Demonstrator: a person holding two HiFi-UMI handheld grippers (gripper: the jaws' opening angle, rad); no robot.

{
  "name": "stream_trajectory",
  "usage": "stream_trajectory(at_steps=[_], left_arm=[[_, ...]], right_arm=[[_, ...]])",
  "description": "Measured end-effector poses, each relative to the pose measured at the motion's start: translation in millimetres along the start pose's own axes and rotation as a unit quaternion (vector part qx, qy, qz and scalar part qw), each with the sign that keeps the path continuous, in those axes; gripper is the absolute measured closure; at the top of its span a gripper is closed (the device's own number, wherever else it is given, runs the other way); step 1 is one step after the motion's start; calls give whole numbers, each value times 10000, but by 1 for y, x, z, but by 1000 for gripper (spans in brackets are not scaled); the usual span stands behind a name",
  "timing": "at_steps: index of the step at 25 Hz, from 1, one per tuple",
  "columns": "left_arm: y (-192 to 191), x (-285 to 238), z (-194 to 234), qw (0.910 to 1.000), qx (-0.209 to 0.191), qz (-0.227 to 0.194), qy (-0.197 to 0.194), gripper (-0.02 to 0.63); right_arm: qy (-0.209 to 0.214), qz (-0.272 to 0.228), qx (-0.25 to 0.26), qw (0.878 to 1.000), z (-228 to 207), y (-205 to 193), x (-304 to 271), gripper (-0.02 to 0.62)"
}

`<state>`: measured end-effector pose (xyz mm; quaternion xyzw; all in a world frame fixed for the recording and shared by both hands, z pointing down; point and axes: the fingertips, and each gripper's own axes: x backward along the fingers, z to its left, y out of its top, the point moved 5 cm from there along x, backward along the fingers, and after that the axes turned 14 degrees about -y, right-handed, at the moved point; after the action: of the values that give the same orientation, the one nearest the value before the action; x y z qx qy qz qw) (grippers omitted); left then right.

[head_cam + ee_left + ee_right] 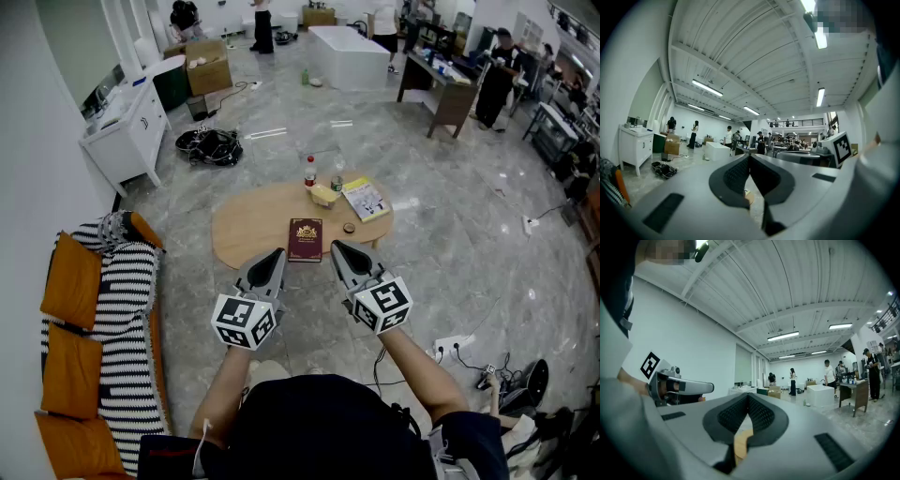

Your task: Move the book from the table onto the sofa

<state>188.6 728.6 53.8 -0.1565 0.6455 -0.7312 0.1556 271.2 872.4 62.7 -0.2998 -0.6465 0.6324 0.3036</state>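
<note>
Held grey left gripper point(277, 253) and grey right gripper point(336, 247) level, jaws pressed together on nothing, just short of dark red hardcover book point(305, 239) lying flat near edge of oval pale wooden table point(244, 234), probably lining up pickup, striped orange-cushioned sofa point(122, 300) waiting at left

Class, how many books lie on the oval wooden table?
2. A dark red book lies at the near edge; a pale illustrated book lies near the far right edge. None seems hidden.
</note>
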Motion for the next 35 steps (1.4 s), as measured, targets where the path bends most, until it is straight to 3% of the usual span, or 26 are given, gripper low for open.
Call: stream_trajectory(at_steps=[18, 25, 35], left_arm=[[-12, -11, 30, 9994, 218, 220, 171, 591], [-23, -37, 85, 9987, 431, 236, 98, 591], [-23, -72, 199, 9948, 831, 582, -98, 591]], right_arm=[[-130, -26, -307, 9994, -16, -12, -34, 588], [-166, 209, -215, 9994, -26, -28, -87, 588], [-134, 650, -161, 9977, -26, -33, -202, 588]])
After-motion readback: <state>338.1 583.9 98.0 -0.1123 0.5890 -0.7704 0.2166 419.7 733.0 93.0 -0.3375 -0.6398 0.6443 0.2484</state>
